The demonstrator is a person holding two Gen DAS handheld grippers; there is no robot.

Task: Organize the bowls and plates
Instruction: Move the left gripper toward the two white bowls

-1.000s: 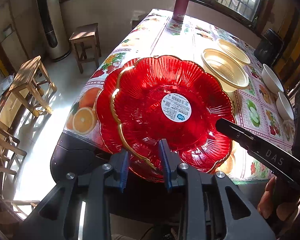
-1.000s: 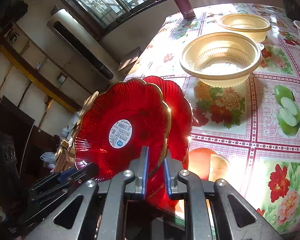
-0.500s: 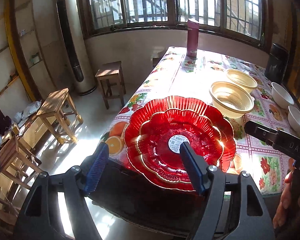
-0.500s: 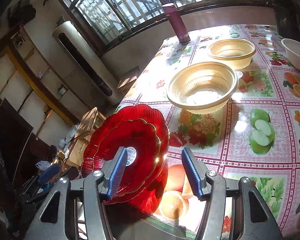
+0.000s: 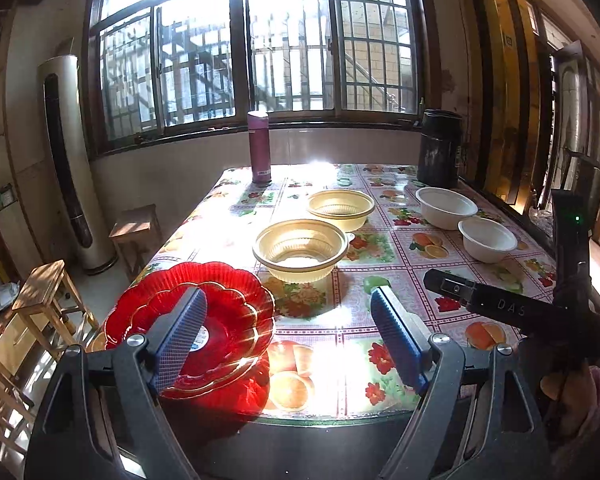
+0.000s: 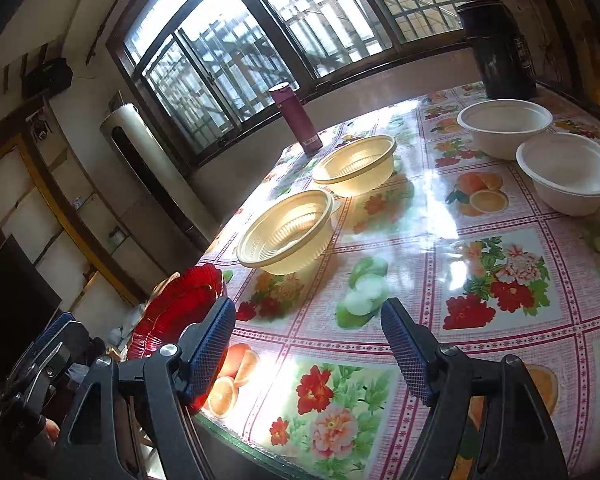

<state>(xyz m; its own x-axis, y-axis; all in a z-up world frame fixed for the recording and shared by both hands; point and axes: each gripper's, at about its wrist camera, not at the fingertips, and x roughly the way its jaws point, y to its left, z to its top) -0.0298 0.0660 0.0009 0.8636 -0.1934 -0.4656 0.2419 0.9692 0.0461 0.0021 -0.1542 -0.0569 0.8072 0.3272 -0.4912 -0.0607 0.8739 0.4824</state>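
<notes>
Above table edge (image 5: 340, 420): both hand-held grippers, left (image 5: 288, 340) and right (image 6: 308, 344), angled down, jaws just spreading, nothing between; red plates (image 5: 228, 304) apparently stacked.

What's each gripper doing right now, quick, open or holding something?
Left gripper: open, holding nothing; jaws have just been opening.
Right gripper: open, holding nothing; jaws have just been opening.

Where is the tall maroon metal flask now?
In the left wrist view, the tall maroon metal flask stands at the table's far left edge, below the window.
</notes>
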